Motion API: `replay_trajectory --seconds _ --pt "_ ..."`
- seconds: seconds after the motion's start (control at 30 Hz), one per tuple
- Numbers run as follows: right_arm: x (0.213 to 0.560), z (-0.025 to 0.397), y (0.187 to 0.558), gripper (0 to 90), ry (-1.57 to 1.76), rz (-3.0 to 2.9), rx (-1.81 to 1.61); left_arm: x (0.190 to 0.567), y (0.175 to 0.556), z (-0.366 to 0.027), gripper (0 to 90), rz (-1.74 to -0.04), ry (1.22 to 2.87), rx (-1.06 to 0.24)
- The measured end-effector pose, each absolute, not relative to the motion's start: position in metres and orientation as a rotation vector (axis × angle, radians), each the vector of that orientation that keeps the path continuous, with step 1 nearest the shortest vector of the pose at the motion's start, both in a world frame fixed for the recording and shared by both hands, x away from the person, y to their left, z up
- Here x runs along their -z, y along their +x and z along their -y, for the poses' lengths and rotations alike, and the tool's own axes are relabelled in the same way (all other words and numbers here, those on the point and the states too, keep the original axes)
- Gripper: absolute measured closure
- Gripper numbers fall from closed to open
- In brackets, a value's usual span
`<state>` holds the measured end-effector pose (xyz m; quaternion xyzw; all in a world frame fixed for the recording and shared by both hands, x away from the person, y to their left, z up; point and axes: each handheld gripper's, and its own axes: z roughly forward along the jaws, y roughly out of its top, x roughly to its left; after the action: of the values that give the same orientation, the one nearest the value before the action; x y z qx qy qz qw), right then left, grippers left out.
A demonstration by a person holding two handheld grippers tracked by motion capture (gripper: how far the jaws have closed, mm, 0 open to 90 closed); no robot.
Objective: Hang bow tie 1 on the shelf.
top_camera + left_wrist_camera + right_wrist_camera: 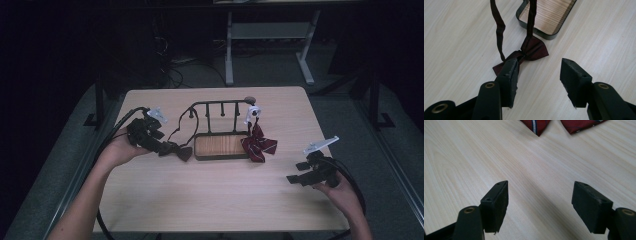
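A person's left hand (116,148) holds the left gripper (167,148) low over the left half of the light wooden table (200,200), its jaws spread apart with nothing between them. In the left gripper view one jaw tip rests just against a wing of the dark maroon bow tie (529,51), which lies flat on the tabletop just beside the left end of the rack's tray; whether the jaw actually presses on the cloth cannot be told. The bow tie's thin neck strap (499,27) runs up from the knot towards the rack's rail.

At the middle of the table, nearer the far edge, stands a black metal rack (220,106) with a row of upright pegs and a shallow wood-lined tray (220,146) at its base. From the rack's right end hangs a red striped bow tie (259,144), its wings draped over the tray's right corner and onto the table, below a white tag or clip (252,113).

Towards the right edge of the table, nearer the front, the person's right hand (340,192) holds the right gripper (295,179) well apart from the rack. Its jaws also stand wide and hold nothing; the right gripper view shows bare tabletop between them, with the tips of the red striped bow tie at the top of that view.
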<state>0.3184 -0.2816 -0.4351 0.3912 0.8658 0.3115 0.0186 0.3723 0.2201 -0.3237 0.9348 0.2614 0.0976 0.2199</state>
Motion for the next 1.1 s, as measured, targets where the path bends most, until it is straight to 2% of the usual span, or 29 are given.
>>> replay_trajectory --seconds 1.1 --pt "0.437 0.280 0.318 29.6 1.215 -2.693 -0.956 0.360 0.356 -0.231 44.2 -0.739 2.561 -0.251"
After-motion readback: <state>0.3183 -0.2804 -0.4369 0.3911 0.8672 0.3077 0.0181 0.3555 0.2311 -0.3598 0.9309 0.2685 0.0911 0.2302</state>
